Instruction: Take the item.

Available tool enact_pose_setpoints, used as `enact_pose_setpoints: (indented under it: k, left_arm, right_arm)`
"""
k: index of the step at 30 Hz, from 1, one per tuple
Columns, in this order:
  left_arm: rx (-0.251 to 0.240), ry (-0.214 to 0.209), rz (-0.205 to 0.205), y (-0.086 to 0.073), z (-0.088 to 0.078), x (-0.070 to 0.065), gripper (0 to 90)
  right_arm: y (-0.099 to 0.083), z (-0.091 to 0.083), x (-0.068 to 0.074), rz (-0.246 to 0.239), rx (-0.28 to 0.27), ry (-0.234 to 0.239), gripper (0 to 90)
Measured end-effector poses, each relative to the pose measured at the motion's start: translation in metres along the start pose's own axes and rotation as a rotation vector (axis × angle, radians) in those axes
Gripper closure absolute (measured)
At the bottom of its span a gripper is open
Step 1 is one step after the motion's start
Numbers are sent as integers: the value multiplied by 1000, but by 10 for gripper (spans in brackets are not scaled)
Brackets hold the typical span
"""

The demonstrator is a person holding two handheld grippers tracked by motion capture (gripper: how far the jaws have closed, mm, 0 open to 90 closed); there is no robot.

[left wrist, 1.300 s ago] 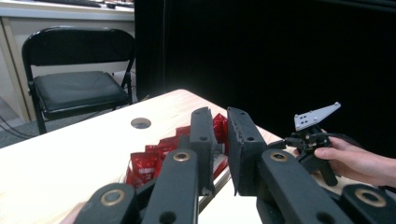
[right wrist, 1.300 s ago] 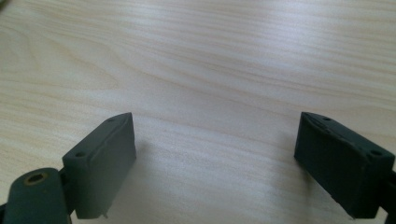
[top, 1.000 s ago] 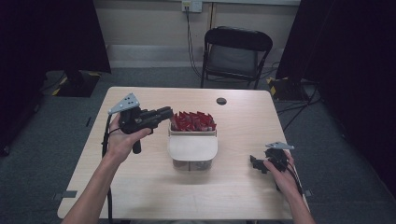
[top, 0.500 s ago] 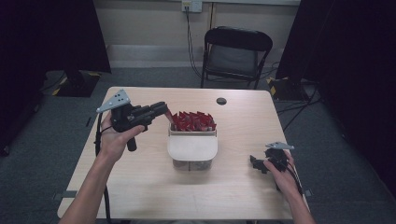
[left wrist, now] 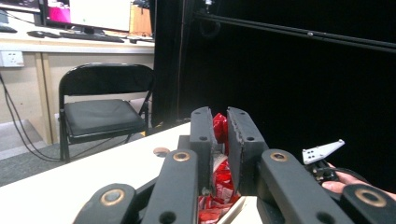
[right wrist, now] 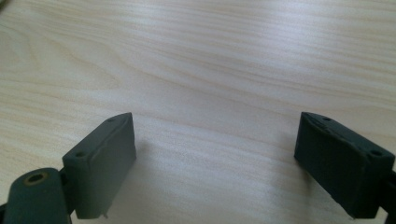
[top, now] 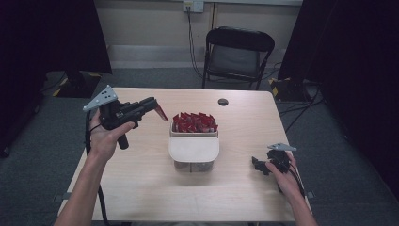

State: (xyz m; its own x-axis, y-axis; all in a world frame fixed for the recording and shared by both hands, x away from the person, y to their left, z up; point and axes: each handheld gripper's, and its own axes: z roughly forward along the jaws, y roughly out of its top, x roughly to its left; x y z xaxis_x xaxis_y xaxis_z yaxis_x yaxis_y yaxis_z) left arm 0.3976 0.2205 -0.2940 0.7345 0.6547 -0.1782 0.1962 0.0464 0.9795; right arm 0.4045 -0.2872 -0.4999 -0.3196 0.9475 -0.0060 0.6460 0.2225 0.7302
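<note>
While one red packet (top: 161,113) is pinched in the left tongs (top: 157,109), it has lifted clear of the packet-filled box (top: 194,151) mid-counter (top: 141,179) — extraction looks done; right tongs (top: 258,165) rest wide open near the counter's edge.

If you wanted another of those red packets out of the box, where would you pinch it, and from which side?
By its top edge, coming down from above. The red packets stand packed upright in the box, so only their upper edges are exposed. The left tongs hold one red packet by an edge this way; the right tongs rest open over the table.
</note>
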Motion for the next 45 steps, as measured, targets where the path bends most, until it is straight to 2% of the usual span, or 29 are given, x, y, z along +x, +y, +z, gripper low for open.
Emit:
enact_pose_setpoints:
  k: [16, 21, 28, 35, 45]
  left_arm:
    - [71, 81, -46, -26, 7, 31, 812]
    - [80, 92, -61, -34, 8, 40, 812]
    - [120, 112, -75, -48, 14, 50, 812]
    - [168, 115, -82, -62, 25, 53, 811]
    - [235, 106, -59, -80, 43, 48, 810]
  right_arm:
    - [0, 0, 0, 0, 0, 0, 119]
    - [0, 0, 0, 0, 0, 0, 119]
    - [0, 0, 0, 1, 0, 0, 119]
    - [0, 0, 0, 0, 0, 0, 119]
    - [0, 0, 0, 0, 0, 0, 119]
